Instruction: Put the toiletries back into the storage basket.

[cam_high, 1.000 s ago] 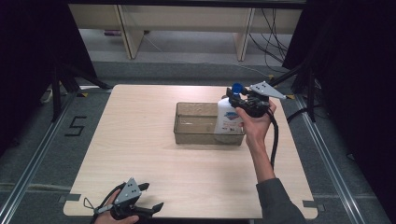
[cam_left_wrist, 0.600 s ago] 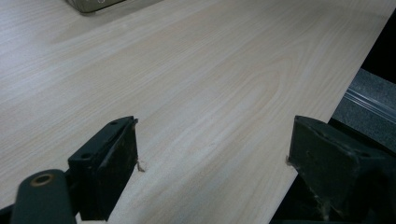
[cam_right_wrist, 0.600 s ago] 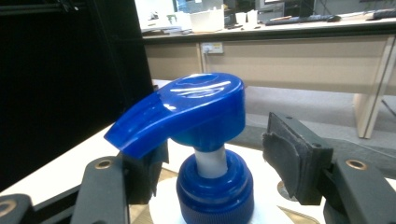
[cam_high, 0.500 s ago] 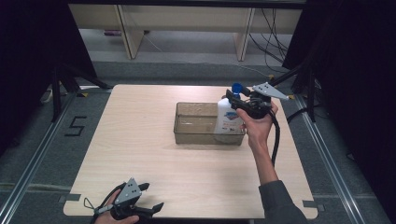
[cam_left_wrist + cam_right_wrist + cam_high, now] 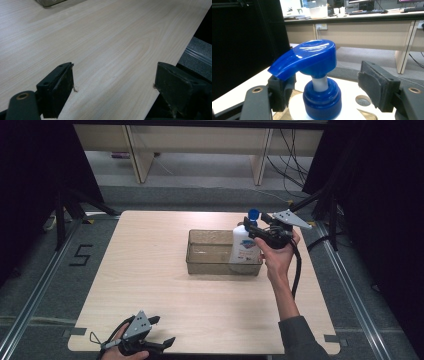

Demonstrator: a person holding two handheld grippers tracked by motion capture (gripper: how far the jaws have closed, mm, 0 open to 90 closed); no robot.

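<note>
A white pump bottle (image 5: pixel 244 249) with a blue pump head (image 5: pixel 312 57) stands upright in the right end of a clear plastic bin (image 5: pixel 210 266). My right gripper (image 5: pixel 254 232) is level with the bottle's top and its jaws have just been opening. The blue neck (image 5: pixel 322 98) is between the pads, and the right pad (image 5: pixel 372 87) stands clear of it. My left gripper (image 5: pixel 162 330) rests open near the table's front edge, with bare wood between its jaws (image 5: pixel 113 82).
The light wooden table (image 5: pixel 150 270) has the bin near its middle right; a corner of the bin (image 5: pixel 50 2) shows far off in the left gripper view. Metal rails and grey floor flank the table. Desks and cables stand behind it.
The right gripper's jaws stand wider around the bottle's neck than before. Both hands and the bottle have kept their places.
</note>
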